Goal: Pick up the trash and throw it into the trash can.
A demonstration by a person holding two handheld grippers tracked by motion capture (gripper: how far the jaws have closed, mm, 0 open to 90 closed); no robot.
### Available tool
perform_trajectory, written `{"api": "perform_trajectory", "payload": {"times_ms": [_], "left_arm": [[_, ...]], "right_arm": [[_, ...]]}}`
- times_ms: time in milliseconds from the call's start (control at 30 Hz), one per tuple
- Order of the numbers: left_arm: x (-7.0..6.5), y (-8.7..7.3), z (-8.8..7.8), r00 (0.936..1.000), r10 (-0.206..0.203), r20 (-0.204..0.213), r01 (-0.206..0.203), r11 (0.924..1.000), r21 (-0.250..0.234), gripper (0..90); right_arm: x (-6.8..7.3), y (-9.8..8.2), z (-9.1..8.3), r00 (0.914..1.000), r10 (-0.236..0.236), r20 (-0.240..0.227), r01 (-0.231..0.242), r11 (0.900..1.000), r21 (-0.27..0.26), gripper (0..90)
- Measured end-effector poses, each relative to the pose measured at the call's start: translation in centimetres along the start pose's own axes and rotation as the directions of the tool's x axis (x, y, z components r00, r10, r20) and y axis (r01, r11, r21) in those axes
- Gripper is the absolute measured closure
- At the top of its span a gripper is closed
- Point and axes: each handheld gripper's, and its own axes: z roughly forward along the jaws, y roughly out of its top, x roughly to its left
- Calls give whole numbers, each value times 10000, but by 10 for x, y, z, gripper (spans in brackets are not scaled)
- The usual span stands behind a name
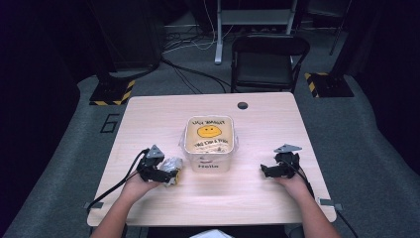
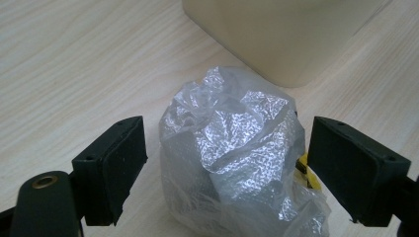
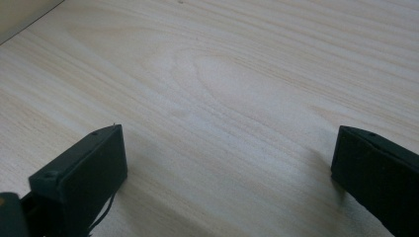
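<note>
A crumpled clear plastic bag (image 2: pixel 237 123) lies on the wooden table (image 1: pixel 148 119), just left of a cream lidded tub (image 1: pixel 208 144) with a yellow smiley face on top. My left gripper (image 2: pixel 227 148) stands open around the bag, one pad on each side, neither visibly pressing it. A bit of yellow shows through the bag beside the right-hand pad. From above, the left gripper (image 1: pixel 170 174) points right toward the bag (image 1: pixel 173 164). Right of the tub, my right gripper (image 1: pixel 265 171) rests open with bare wood between its jaws, as the right gripper view (image 3: pixel 227 158) confirms.
The tub's wall (image 2: pixel 281 34) rises right behind the bag. A dark round cable hole (image 1: pixel 242 105) sits near the table's far edge. Beyond the table stands a black folding chair (image 1: pixel 267 59). White paper (image 1: pixel 213 233) shows at the near edge.
</note>
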Motion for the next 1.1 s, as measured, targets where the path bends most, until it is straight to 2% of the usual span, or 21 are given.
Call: {"api": "perform_trajectory", "payload": {"times_ms": [33, 67, 267, 433, 633, 867, 1100], "left_arm": [[-1, -1, 3, 10000, -64, 16, 64, 9999, 92, 149], [0, -1, 3, 10000, 69, -20, -68, 9998, 161, 150], [0, -2, 7, 9999, -59, 120, 57, 9998, 200, 191], [1, -3, 8, 9996, 30, 268, -39, 9995, 326, 302], [0, -3, 6, 9995, 254, 182, -261, 9989, 400, 426], [2, -2, 0, 9993, 335, 140, -340, 9985, 435, 453], [6, 2, -9, 9996, 247, 163, -249, 9996, 110, 454]], "right_arm": [[0, 0, 0, 10000, -3, 0, 3, 10000, -3, 0], [0, 0, 0, 10000, -9, 3, 9, 10000, -14, 0], [0, 0, 0, 10000, 2, 0, -2, 10000, 0, 0], [0, 0, 0, 10000, 2, 0, -2, 10000, -1, 0], [0, 0, 0, 10000, 8, 4, -8, 10000, -9, 0], [0, 0, 0, 10000, 4, 5, -4, 10000, 0, 0], [0, 0, 0, 10000, -22, 12, 22, 10000, -17, 0]]}}
